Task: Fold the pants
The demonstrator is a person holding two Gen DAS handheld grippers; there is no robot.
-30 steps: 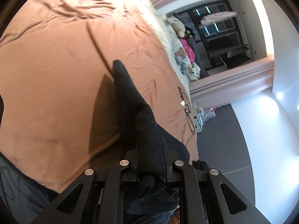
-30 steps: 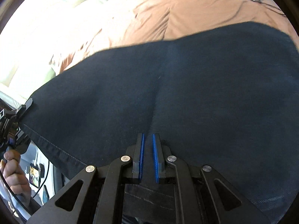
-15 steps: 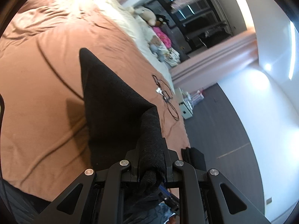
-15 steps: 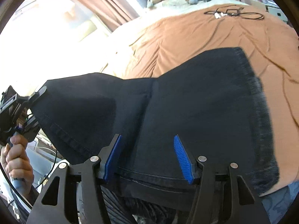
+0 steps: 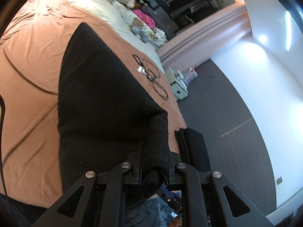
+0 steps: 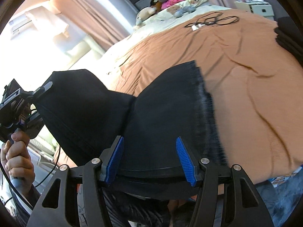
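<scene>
At the near edge of the right wrist view, the right gripper is seen with its blue ribbed pads standing apart; the jaws have just been opened, where a second ago they were nearly together over the cloth. The hem of the dark denim pants lies across the gap between the pads, but it is not pinched by them, so this corner has been let go. The released half of the garment is spread on the wrinkled terracotta bedspread, its frayed edge running toward one o'clock.

At nine o'clock in the same view, the other half of the pants is lifted into a peak by the left gripper, carried in a person's hand. In the left wrist view, a rolled bunch of dark cloth is clamped between the nearly closed jaws of that gripper, and the cloth fans out from it toward eleven o'clock. Compared with a second ago, more of the fabric is shown in this view and the bed has swung across it, so the held end has been carried sideways.

It is judged that one fold is under way: one end set down, the other being brought over.

Farther off, a coiled black cable lies at one o'clock, with soft toys beyond.
</scene>
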